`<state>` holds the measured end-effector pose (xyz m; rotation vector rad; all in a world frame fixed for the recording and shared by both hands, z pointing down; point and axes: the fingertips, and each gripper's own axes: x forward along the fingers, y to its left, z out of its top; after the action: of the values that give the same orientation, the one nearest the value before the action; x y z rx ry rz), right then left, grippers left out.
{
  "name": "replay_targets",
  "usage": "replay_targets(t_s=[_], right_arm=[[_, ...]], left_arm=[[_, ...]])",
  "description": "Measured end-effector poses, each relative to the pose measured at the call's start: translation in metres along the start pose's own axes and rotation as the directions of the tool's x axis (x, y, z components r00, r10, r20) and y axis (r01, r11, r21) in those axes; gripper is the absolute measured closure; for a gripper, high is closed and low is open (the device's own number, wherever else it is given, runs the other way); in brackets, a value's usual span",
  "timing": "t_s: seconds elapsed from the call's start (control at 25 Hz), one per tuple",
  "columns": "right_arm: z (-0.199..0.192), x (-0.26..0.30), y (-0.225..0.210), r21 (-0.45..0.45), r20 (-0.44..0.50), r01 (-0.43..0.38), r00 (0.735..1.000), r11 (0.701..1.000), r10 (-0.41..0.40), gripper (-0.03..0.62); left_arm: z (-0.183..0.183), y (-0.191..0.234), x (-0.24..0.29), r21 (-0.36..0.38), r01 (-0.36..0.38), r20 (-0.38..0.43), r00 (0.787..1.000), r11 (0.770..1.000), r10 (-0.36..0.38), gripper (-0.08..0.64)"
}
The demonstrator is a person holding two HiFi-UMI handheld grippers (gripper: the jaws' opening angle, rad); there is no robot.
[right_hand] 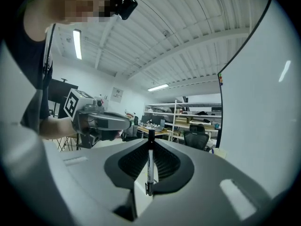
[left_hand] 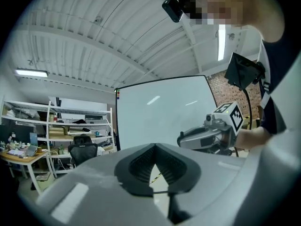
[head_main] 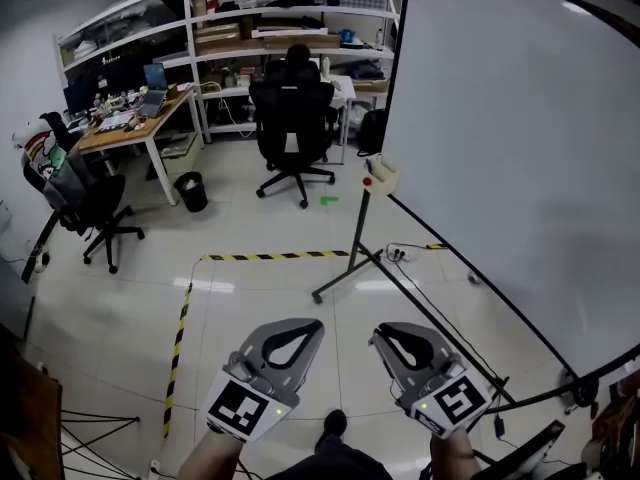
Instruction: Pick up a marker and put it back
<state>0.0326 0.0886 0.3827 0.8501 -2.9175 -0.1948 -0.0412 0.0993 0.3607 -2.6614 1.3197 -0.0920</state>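
Note:
A thin black-and-white marker (right_hand: 149,166) stands upright between the ribbed pads of my right gripper (right_hand: 151,135), which is shut on it. In the head view that gripper (head_main: 379,335) is at the bottom right, and the marker is hidden there. My left gripper (head_main: 317,325) is beside it at the bottom left; its jaws meet at the tips (left_hand: 154,146) with nothing between them. Both point level towards the room. A small cream marker holder (head_main: 381,174) hangs on the left edge of the big whiteboard (head_main: 520,148), well ahead of both grippers.
The whiteboard's stand leg (head_main: 350,268) and a cable cross the floor ahead. Yellow-black tape (head_main: 270,256) marks the tiles. Farther off are a black office chair (head_main: 292,118), a second chair (head_main: 85,203), a bin (head_main: 190,191), a desk (head_main: 130,128) and shelves (head_main: 290,18).

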Motion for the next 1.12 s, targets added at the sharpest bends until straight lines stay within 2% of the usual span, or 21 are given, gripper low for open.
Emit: replay_targets(t_s=[0.32, 0.64, 1.0, 1.12], right_arm=[[0.010, 0.047, -0.086, -0.023, 0.010, -0.036, 0.999, 0.999, 0.036, 0.561], [0.023, 0.082, -0.141, -0.056, 0.042, -0.049, 0.998, 0.997, 0.051, 0.561], [0.019, 0.145, -0.195, -0.084, 0.014, 0.008, 1.000, 0.996, -0.007, 0.561], [0.018, 0.176, -0.221, -0.083, 0.011, 0.041, 0.999, 0.996, -0.040, 0.561]], left_arm=[[0.009, 0.055, 0.080, 0.035, -0.030, 0.005, 1.000, 0.999, 0.030, 0.556], [0.014, 0.097, 0.138, 0.042, -0.027, 0.022, 0.999, 0.999, 0.027, 0.556], [-0.001, 0.173, 0.191, -0.003, 0.018, 0.062, 0.998, 1.000, -0.018, 0.556], [-0.008, 0.206, 0.215, 0.008, 0.056, 0.059, 0.997, 0.998, -0.056, 0.556]])
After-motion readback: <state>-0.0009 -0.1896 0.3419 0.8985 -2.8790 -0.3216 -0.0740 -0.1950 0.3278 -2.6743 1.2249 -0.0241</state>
